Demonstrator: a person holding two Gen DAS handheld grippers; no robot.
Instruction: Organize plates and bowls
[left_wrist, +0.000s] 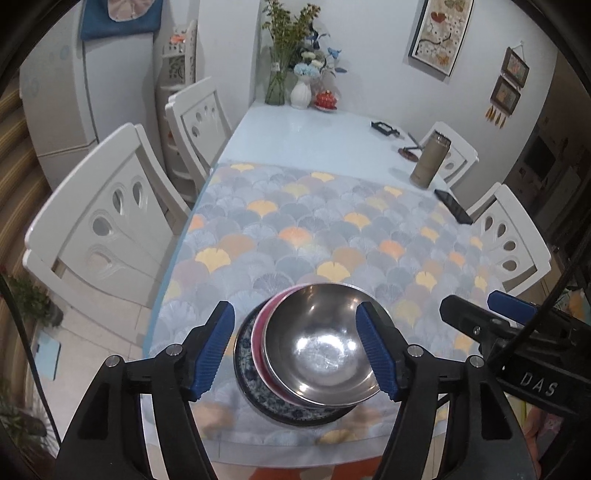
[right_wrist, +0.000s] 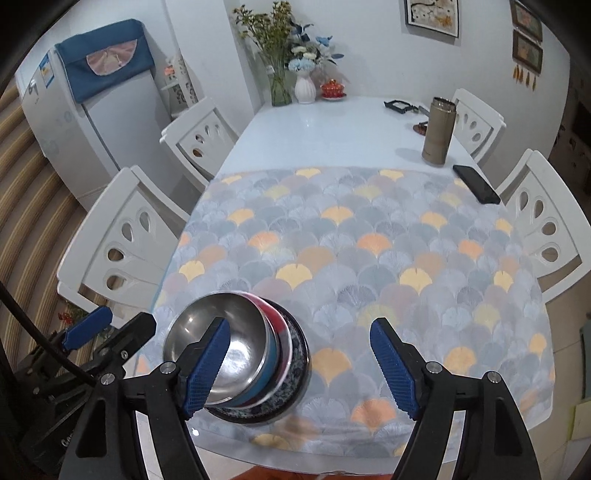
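Observation:
A steel bowl (left_wrist: 317, 339) (right_wrist: 218, 332) tops a nested stack: a pink bowl (left_wrist: 260, 332) and a blue bowl (right_wrist: 267, 373) under it, all on a blue-patterned plate (left_wrist: 245, 362) (right_wrist: 297, 365). The stack stands on the patterned cloth (left_wrist: 295, 229) near the table's front edge. My left gripper (left_wrist: 295, 308) is open and straddles the stack, its right pad close by the steel rim and its left pad apart from the plate. My right gripper (right_wrist: 299, 325) is open just right of the stack, over bare cloth. Each gripper shows at the edge of the other's view: the right gripper (left_wrist: 476, 301) and the left gripper (right_wrist: 118, 323).
A tan flask (right_wrist: 437, 129) and a black phone (right_wrist: 476, 183) stand at the right side of the table (right_wrist: 332, 125). Vases with flowers (right_wrist: 304, 86) and a red lidded pot (right_wrist: 332, 88) line the far end. White chairs (right_wrist: 122, 236) flank both sides; a fridge (right_wrist: 74, 122) stands left.

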